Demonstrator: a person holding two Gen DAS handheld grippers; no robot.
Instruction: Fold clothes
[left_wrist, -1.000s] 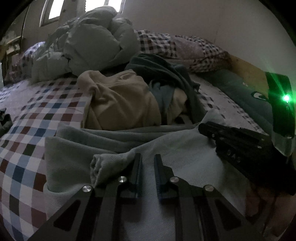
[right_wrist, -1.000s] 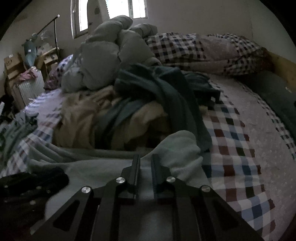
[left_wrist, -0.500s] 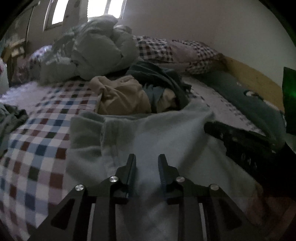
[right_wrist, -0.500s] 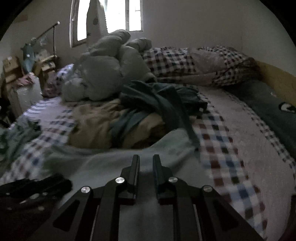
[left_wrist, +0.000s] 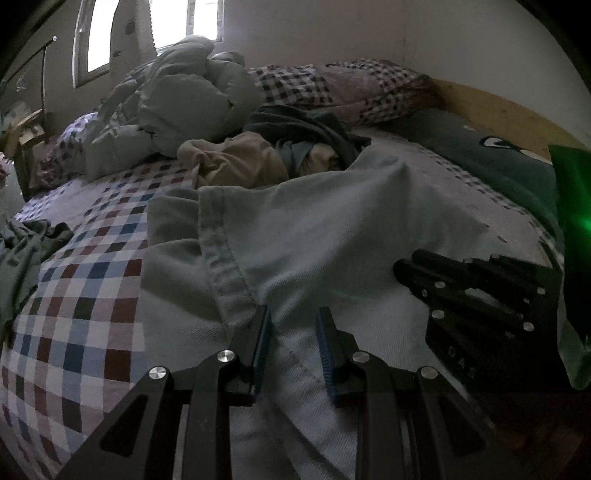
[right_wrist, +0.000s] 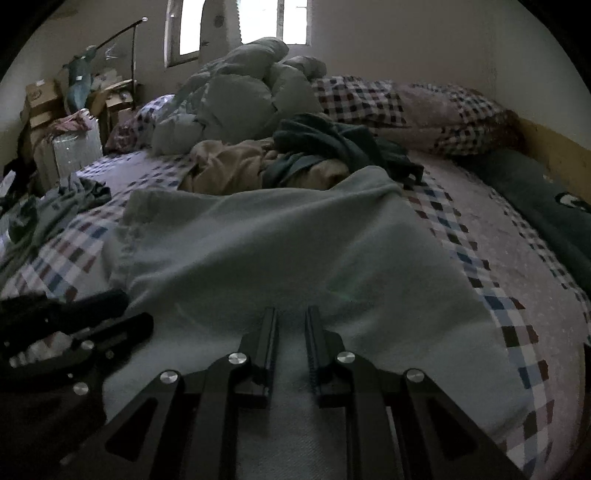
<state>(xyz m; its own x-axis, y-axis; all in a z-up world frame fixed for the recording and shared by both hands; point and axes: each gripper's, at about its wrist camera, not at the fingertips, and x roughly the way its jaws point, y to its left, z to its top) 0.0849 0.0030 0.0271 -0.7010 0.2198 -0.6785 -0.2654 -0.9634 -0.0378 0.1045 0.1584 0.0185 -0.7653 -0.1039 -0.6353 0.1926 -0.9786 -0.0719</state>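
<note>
Pale green garment (left_wrist: 332, 236) spread over the checked bed (left_wrist: 92, 295) right under and ahead of both sets of jaws, hemmed edge running to the left gripper (left_wrist: 293, 325), whose jaws have just been opening and stand apart over the cloth without pinching it. Right gripper (right_wrist: 291, 325) jaws narrowly parted, cloth beneath; grip impossible to tell. Beyond: tan clothes (right_wrist: 229, 170), dark green clothes (right_wrist: 332, 144), bunched duvet (right_wrist: 251, 99), checked pillows (right_wrist: 406, 107).
</note>
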